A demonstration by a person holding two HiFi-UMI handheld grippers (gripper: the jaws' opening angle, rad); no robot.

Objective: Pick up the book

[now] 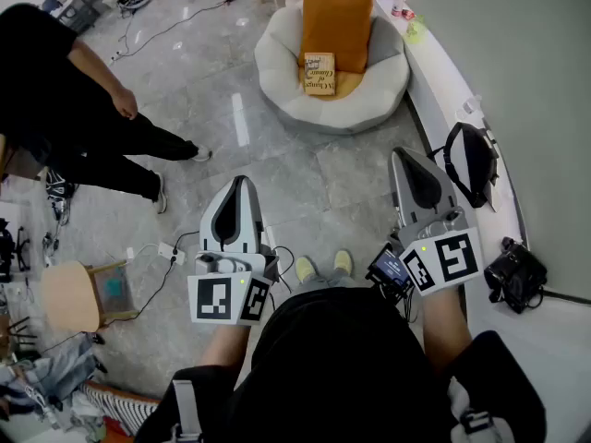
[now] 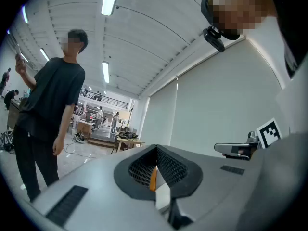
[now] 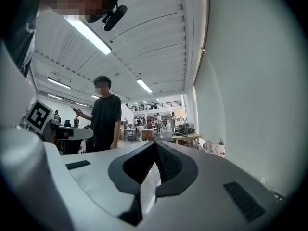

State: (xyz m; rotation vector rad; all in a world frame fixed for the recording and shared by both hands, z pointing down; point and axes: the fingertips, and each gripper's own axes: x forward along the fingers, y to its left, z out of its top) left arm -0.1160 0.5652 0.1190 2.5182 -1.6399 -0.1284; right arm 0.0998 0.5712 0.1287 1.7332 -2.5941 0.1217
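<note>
We are seeing the small tan paperback book (image 1: 319, 72) leaning upright against a tall orange cushion (image 1: 337, 17), both resting in the round pale grey padded chair (image 1: 277, 77). Nearer to us than the chair and well apart from it, we are holding the left gripper (image 1: 242, 183) and the right gripper (image 1: 400, 154) level. Each is clenched, with its jaws together on nothing. Left of the chair, a person in black clothes (image 1: 55, 72) is standing on the grey tiled floor (image 1: 305, 183).
</note>
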